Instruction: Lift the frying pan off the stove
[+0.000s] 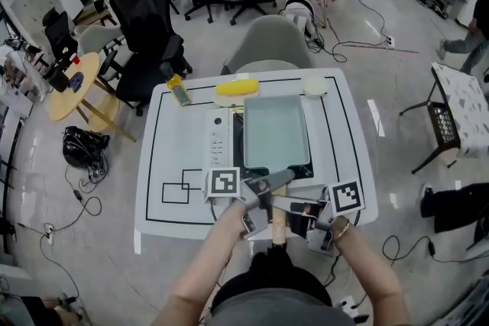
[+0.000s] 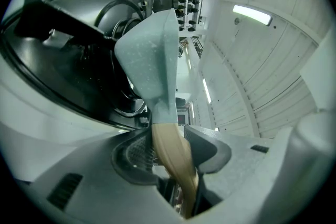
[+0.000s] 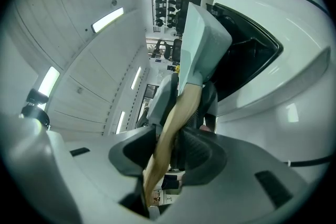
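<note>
Frying pan: the pale green rectangular frying pan [image 1: 275,130] is over the black top of the stove [image 1: 218,135], its wooden handle [image 1: 280,227] pointing toward the person; whether its base touches the stove, I cannot tell.
Stove: it stands near the middle of the white bench [image 1: 172,156], with its white control strip just left of the pan.
Left claw: the left claw [image 2: 168,144] is clenched on the wooden handle, 1 pad on each side, close to where the wood meets the pan.
Right claw: the right claw [image 3: 176,141] is clenched on the same handle from the other side, both pads against the wood.
Claws together: the 2 claws sit just beside each other at the bench's near edge.
Far edge: a yellow object [image 1: 237,88] lies just beyond the stove, and a round white object [image 1: 314,85] to its right.
Far-left corner: a yellow-and-black tool [image 1: 178,91] lies there.
</note>
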